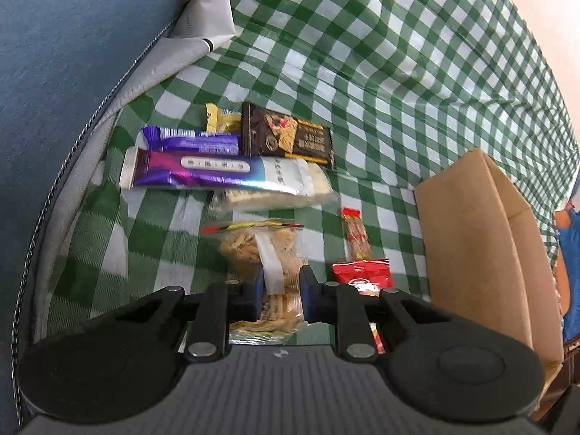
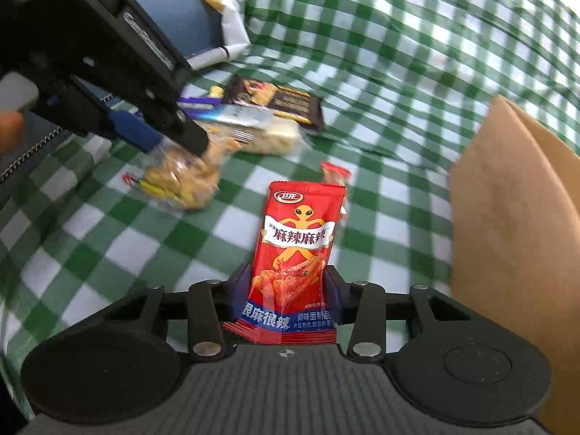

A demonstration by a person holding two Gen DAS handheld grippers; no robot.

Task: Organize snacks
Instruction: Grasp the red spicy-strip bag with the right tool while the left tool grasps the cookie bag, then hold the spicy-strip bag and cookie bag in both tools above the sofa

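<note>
My left gripper (image 1: 282, 291) is shut on a clear bag of crackers (image 1: 250, 246), its blue pads pinching the bag's near end. In the right wrist view the left gripper (image 2: 181, 145) holds that cracker bag (image 2: 185, 181) just above the checked cloth. My right gripper (image 2: 288, 290) is shut on a red spicy snack packet (image 2: 295, 239), which stands upright between its fingers. The red packet (image 1: 362, 272) also shows right of the left fingers. More snacks lie beyond: a purple bar (image 1: 217, 174), a dark cracker packet (image 1: 290, 134), and a thin red-ended stick (image 1: 357, 233).
A green and white checked cloth (image 1: 398, 72) covers the surface. A brown paper bag (image 1: 478, 246) stands at the right, close to the right gripper (image 2: 514, 217). A blue zippered bag (image 1: 54, 72) and white paper (image 1: 210, 11) lie at the left and back.
</note>
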